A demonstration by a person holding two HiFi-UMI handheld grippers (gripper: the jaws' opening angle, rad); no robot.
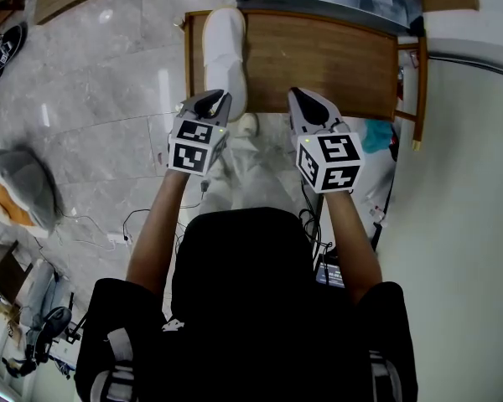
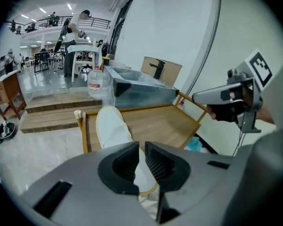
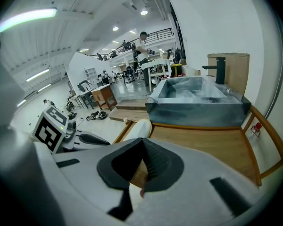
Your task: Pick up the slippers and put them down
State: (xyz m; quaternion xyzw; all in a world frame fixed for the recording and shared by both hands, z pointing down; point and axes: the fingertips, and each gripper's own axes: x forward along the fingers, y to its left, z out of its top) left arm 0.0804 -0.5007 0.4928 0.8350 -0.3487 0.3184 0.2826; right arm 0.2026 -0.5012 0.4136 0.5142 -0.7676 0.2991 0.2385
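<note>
A white cloth slipper [image 1: 225, 53] lies along the wooden worktop's [image 1: 327, 57] left edge. Your left claw [image 1: 215, 99] and right claw [image 1: 301, 96] hover at its near edge, both pressed together and empty. This looks like the approach: spread the left claw next

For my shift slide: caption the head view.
Left claw and right claw, both shut, near a wooden tray bearing one white slipper.

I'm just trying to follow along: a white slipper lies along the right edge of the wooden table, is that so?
Not quite: the white slipper lies along the left edge of the wooden table, as the head view shows.
</note>
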